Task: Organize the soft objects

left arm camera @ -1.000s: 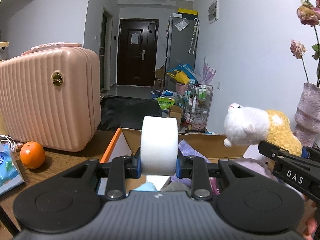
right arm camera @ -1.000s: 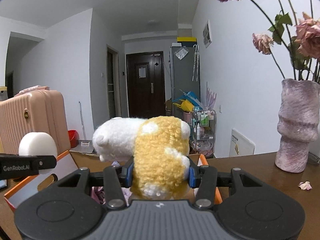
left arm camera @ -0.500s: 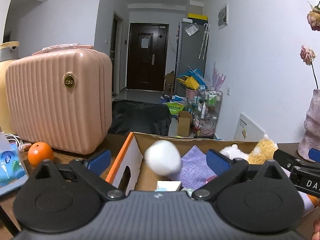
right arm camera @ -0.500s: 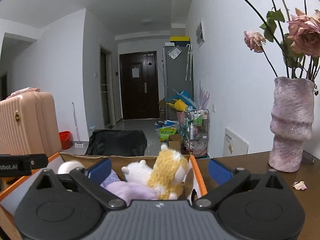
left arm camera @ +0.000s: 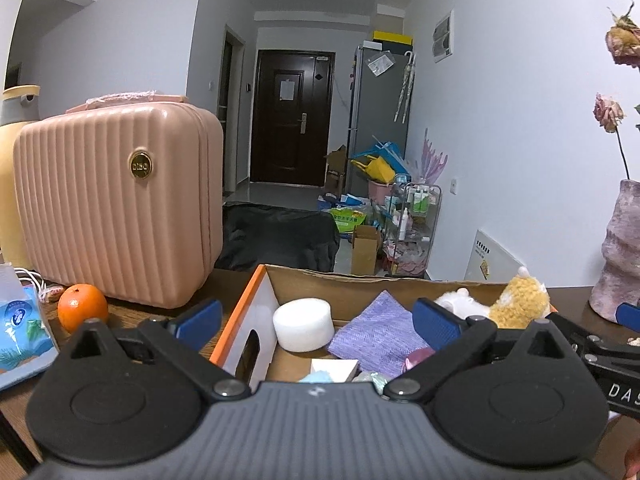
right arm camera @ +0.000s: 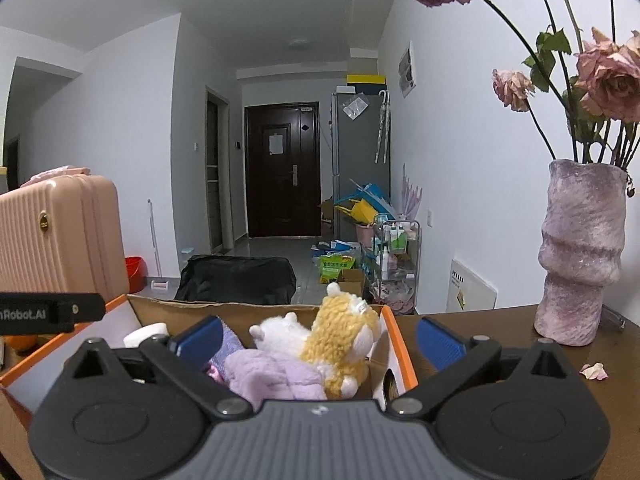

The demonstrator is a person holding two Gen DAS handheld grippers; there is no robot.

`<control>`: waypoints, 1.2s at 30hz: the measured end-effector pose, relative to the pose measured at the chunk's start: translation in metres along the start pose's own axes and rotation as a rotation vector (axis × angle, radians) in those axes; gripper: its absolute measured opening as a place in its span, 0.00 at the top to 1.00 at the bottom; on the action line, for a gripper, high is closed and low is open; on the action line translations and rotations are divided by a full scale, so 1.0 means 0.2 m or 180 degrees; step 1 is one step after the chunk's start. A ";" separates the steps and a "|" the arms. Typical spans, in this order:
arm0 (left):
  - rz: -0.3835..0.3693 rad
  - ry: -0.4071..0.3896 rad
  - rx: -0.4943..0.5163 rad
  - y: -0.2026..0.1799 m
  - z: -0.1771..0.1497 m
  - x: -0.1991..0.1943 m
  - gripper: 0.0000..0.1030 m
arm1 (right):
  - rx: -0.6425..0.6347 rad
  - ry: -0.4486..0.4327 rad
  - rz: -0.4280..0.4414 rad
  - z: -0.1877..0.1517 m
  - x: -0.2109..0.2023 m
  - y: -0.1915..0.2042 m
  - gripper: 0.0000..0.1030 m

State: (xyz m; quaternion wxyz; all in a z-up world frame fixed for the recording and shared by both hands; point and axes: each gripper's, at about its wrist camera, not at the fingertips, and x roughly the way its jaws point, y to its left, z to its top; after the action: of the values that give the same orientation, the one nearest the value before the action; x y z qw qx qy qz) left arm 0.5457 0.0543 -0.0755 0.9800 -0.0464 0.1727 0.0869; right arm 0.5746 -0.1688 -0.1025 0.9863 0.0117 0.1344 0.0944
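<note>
Now the white foam roll (left arm camera: 303, 324) is lying inside the cardboard box (left arm camera: 344, 277), low in the middle of the left wrist view, beside a purple cloth (left arm camera: 376, 336). Further right, the yellow and white plush toy (right arm camera: 340, 336) is leaning on a lilac plush (right arm camera: 272, 376). Both the left gripper (left arm camera: 316, 318) and the right gripper (right arm camera: 318, 338) are hanging wide and holding nothing. A pink suitcase (left arm camera: 116, 204) is standing at left, an orange (left arm camera: 82, 312) in front of it, and a vase (right arm camera: 580, 252) at right.

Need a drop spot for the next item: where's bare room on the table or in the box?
Bare tabletop between the box and the vase. Some box floor below the white foam roll. Crowded: plush toy and purple cloth fill the box's right; orange beside suitcase.
</note>
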 end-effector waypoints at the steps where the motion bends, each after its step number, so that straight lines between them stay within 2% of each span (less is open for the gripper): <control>1: -0.0003 -0.0005 0.0006 0.00 -0.01 -0.01 0.00 | -0.0007 -0.0004 -0.0003 -0.01 -0.01 0.00 0.00; 10: -0.0005 -0.0057 0.0011 0.03 -0.07 -0.21 0.00 | 0.0012 -0.0037 -0.0049 -0.06 -0.20 0.00 0.00; 20: -0.0054 0.0027 0.0069 0.05 -0.19 -0.49 0.00 | 0.0026 -0.0016 -0.0056 -0.14 -0.52 -0.02 0.00; 36: -0.0351 0.0111 0.0214 0.07 -0.42 -1.07 0.00 | -0.0047 -0.0011 0.0018 -0.30 -1.15 0.00 0.00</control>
State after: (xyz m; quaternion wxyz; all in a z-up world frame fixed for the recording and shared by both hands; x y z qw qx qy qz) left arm 0.3173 0.0255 -0.0812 0.9812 -0.0245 0.1897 0.0261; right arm 0.3409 -0.2127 -0.1005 0.9864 0.0049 0.1320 0.0982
